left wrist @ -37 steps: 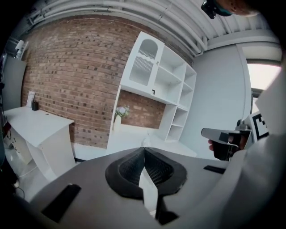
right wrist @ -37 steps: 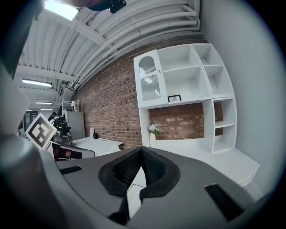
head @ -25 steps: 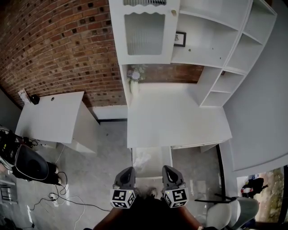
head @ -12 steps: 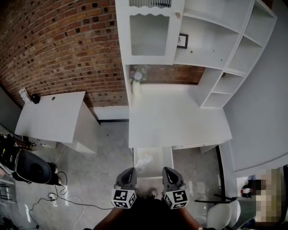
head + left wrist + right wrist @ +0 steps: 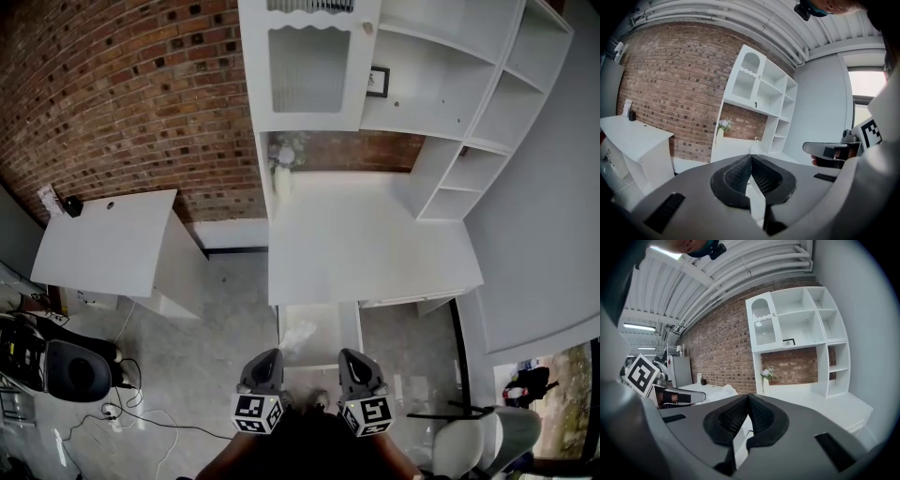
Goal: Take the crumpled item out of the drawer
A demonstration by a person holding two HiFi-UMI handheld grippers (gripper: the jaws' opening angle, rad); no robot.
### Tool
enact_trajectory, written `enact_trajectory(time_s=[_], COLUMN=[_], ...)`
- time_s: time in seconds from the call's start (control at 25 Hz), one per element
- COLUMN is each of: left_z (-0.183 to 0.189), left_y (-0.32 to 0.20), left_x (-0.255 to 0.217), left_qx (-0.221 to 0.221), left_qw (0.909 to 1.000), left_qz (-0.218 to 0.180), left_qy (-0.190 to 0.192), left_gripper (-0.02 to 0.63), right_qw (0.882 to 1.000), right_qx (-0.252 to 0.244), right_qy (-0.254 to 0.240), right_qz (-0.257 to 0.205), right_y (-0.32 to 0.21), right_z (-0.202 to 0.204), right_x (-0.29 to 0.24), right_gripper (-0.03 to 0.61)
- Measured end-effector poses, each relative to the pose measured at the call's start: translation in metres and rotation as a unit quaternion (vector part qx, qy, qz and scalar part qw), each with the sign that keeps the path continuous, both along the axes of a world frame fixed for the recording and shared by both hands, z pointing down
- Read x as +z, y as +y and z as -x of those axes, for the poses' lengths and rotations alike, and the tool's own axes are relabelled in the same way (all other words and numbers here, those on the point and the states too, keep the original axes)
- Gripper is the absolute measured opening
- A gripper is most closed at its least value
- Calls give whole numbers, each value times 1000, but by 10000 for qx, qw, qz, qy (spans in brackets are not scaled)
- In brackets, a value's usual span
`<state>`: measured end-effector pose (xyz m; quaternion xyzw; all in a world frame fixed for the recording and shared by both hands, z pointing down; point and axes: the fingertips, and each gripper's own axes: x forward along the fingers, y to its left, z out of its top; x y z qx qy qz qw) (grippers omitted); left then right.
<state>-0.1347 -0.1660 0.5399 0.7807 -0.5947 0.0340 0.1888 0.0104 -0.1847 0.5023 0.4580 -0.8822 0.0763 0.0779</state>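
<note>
There, crumpled item (image 5: 298, 335) (white, bunched) lies in drawer (image 5: 330, 339).

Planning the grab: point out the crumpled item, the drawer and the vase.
crumpled item (image 5: 298, 336), head view, its middle.
drawer (image 5: 332, 339), head view, bare bottom.
vase (image 5: 280, 182), head view, its body.

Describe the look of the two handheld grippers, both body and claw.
They match. The left gripper and the right gripper each have a smooth grey body that narrows toward the claw. Each claw is lined with black textured pads. At the rear of each sits a white cube printed with black square markers. No cables show.
</note>
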Motion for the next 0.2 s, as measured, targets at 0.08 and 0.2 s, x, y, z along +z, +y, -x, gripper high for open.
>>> enact_trajectory(time_s=[0.08, 0.2], left_z=[0, 0], left_y=[1, 3], left_x=[1, 1], left_qx=[3, 11], left_qw=[10000, 10000], left_qz=[10, 26], left_qy=[-1, 32], left_gripper=[26, 26], right_qw=[10000, 10000], right_qx=[8, 23], right_qy=[26, 49], right_qz=[9, -2], right_y=[1, 3], right_z=[0, 0], right_x=[-1, -1], right_gripper=[14, 14])
